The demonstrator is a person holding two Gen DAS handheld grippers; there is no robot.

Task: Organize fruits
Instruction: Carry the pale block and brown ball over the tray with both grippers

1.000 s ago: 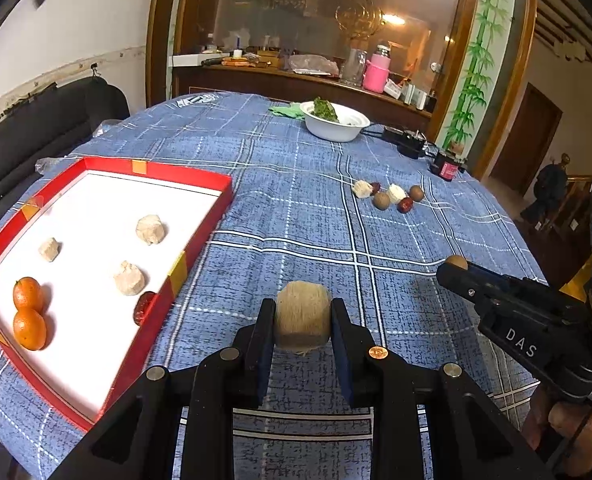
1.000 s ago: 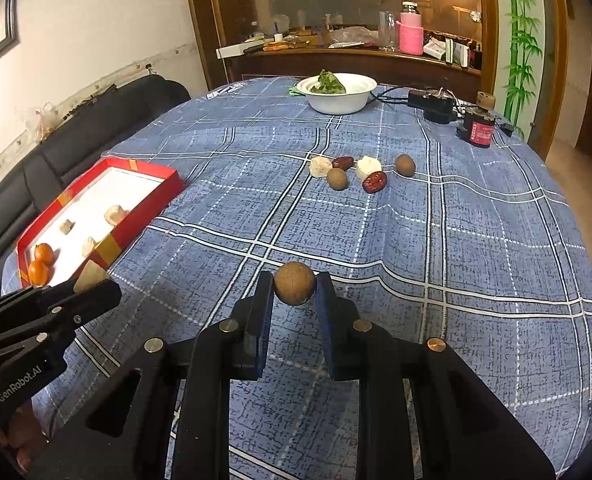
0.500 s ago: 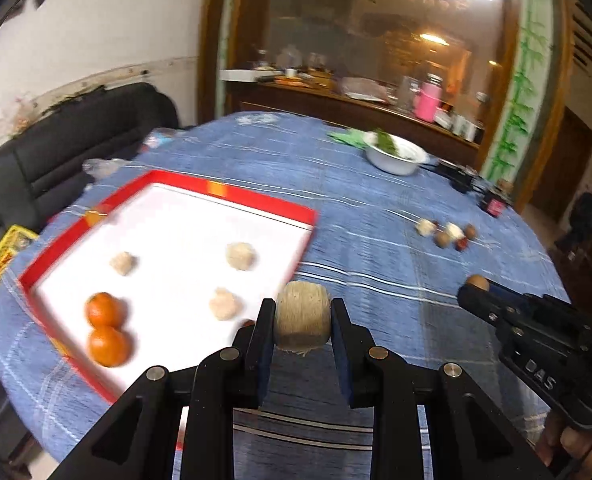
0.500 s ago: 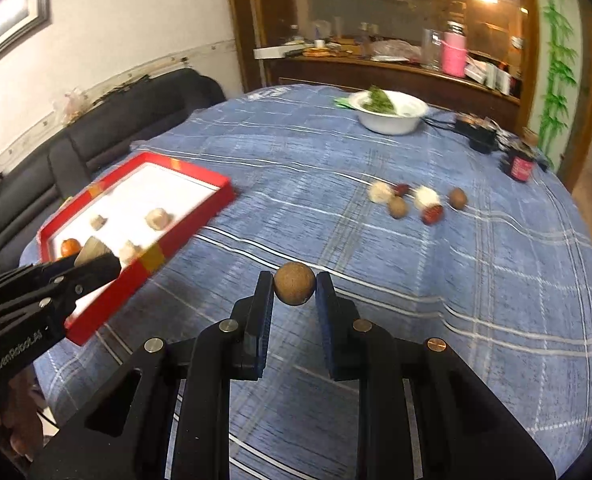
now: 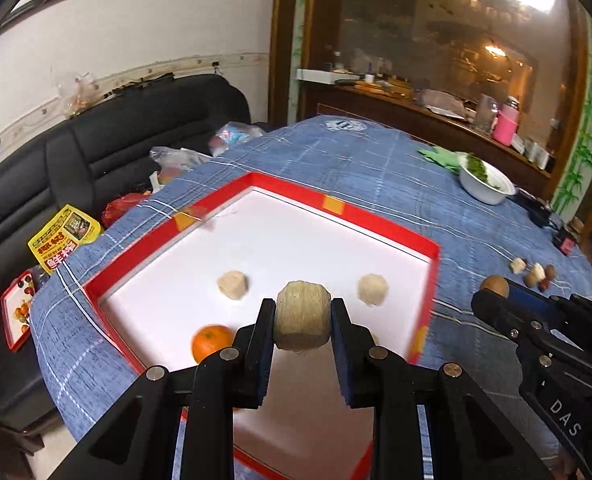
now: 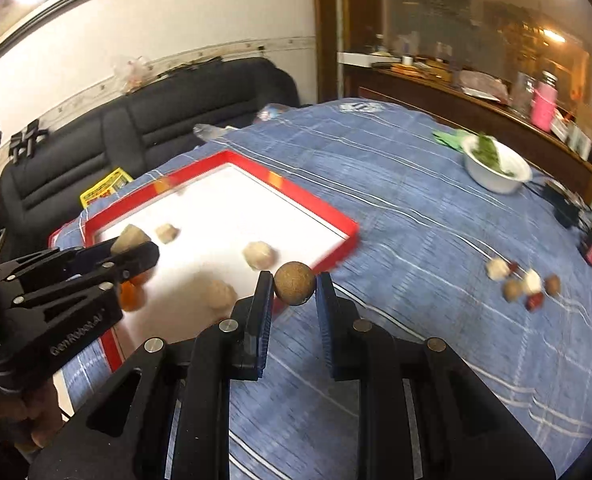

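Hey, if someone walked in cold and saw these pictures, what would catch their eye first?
Probably the red tray with its white floor on the blue cloth, an orange at its near edge. Then the left gripper holding a beige chunk over the tray, and the right gripper holding a brown ball beside it.

Each camera rides a hand-held gripper, looking steeply down and close along its fingers. Both views share the red tray (image 5: 380, 222) (image 6: 296, 194), the bench (image 5: 376, 168) (image 6: 416, 240) and the white bowl (image 5: 484, 192) (image 6: 496, 180).
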